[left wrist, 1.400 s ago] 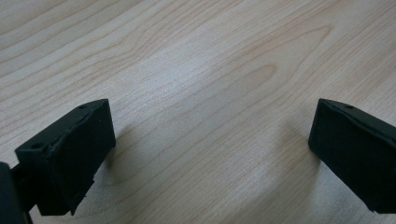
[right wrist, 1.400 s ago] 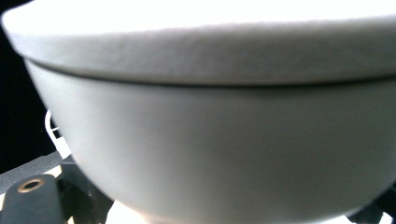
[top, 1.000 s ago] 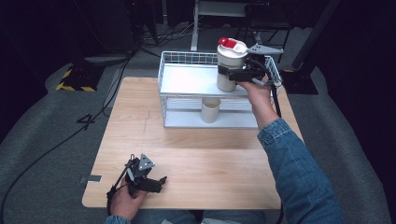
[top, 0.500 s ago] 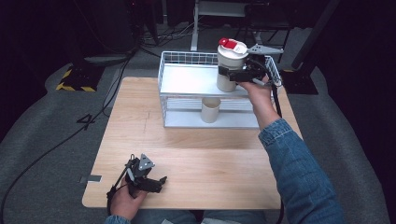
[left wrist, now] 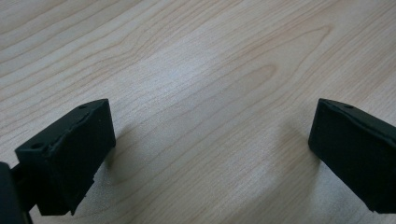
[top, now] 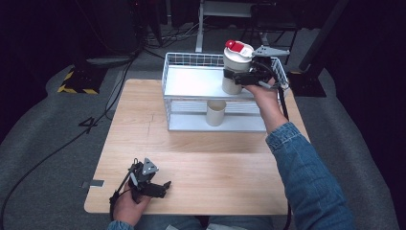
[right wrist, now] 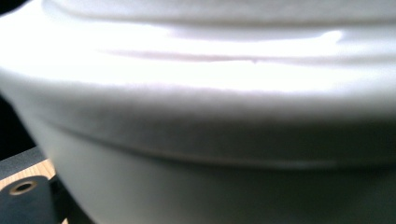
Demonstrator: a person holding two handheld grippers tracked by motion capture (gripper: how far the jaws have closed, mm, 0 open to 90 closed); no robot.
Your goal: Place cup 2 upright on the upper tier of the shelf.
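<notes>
White canister (top: 235, 69) with red-capped lid: being held over the top shelf of the wire rack (top: 191, 81).
Near edge: left gripper (top: 154, 186) resting on the table (top: 201, 163), jaws wide, empty. Farther: right gripper (top: 245, 76) clamping the canister mid-body; lowering best kept upright, clear of the rim. Matching the frames before, nothing shifting.

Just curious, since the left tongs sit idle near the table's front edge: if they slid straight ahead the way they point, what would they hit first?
Probably nothing: the left tongs, jaws open, point right across the bare light wooden tabletop.
</notes>
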